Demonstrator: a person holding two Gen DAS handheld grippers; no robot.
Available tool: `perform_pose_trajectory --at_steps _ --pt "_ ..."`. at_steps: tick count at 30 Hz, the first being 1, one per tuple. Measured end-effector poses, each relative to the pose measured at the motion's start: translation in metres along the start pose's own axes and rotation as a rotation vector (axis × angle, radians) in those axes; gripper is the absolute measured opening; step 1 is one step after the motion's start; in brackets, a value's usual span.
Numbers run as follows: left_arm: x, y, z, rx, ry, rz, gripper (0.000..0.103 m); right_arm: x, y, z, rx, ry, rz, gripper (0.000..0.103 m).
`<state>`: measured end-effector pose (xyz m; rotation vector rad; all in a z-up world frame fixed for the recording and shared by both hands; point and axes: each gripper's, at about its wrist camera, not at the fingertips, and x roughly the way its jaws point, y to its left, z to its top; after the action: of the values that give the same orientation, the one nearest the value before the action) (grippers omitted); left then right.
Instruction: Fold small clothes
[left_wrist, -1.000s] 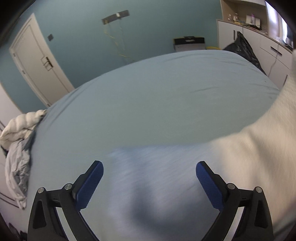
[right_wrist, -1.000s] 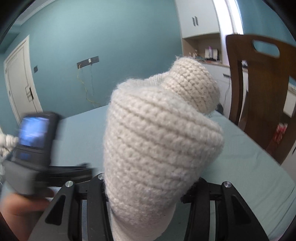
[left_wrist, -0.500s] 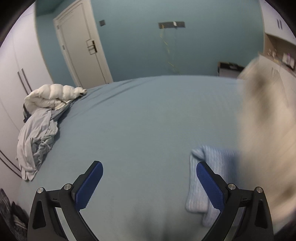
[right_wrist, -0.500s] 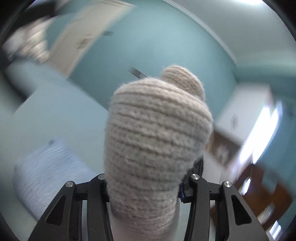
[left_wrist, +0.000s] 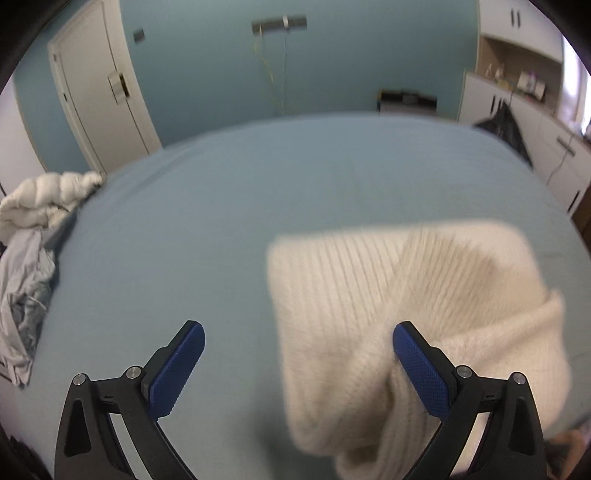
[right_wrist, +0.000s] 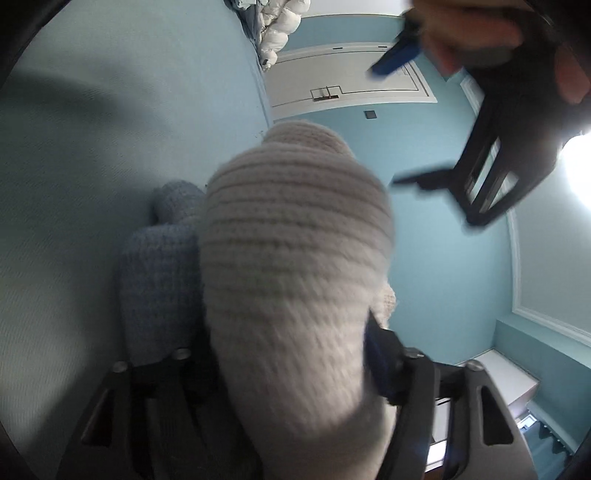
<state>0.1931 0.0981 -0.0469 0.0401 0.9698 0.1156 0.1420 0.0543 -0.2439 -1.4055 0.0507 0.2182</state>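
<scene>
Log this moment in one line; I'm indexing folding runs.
cream knit between opening right tongs | blue knit beside it on bed | left tongs open

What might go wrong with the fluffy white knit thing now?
1. The right gripper is opening with the cream knit between its jaws, so the folded knit may flop open on the bed.
2. It may land on top of the blue knit next to it.
3. The open left gripper hovers close and might snag it.
</scene>
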Motion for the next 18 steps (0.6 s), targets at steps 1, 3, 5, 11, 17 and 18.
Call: perform_pose_trajectory --at_steps 1,3,5,11,17,18 --pt "0.01 -0.003 -0.003 0.0 0.018 0.019 0.103 -0.007 -0.003 -0.003 0.004 -0.004 0.034 0.092" --pt "0.021 -0.007 -0.01 -0.012 0.02 0.04 0.103 -0.018 0.0 -0.009 -0.025 0.004 0.091 0.1" --pt "0.023 -0.006 -0.014 -0.021 0.01 0.034 0.103 -0.029 -0.005 -0.019 -0.053 0.017 0.126 0.1" --pt "0.028 0.002 -0.015 -0.059 0.043 -0.015 0.103 -0.039 -0.103 -0.045 0.279 0.135 0.179 0.1" --pt "0.025 -0.001 -0.016 -0.049 0.028 0.001 0.103 0.021 -0.191 -0.083 0.86 0.385 0.328 0.102" --pt "0.026 -0.001 -0.016 -0.046 0.03 -0.001 0.103 0.032 -0.189 -0.086 0.897 0.434 0.369 0.102"
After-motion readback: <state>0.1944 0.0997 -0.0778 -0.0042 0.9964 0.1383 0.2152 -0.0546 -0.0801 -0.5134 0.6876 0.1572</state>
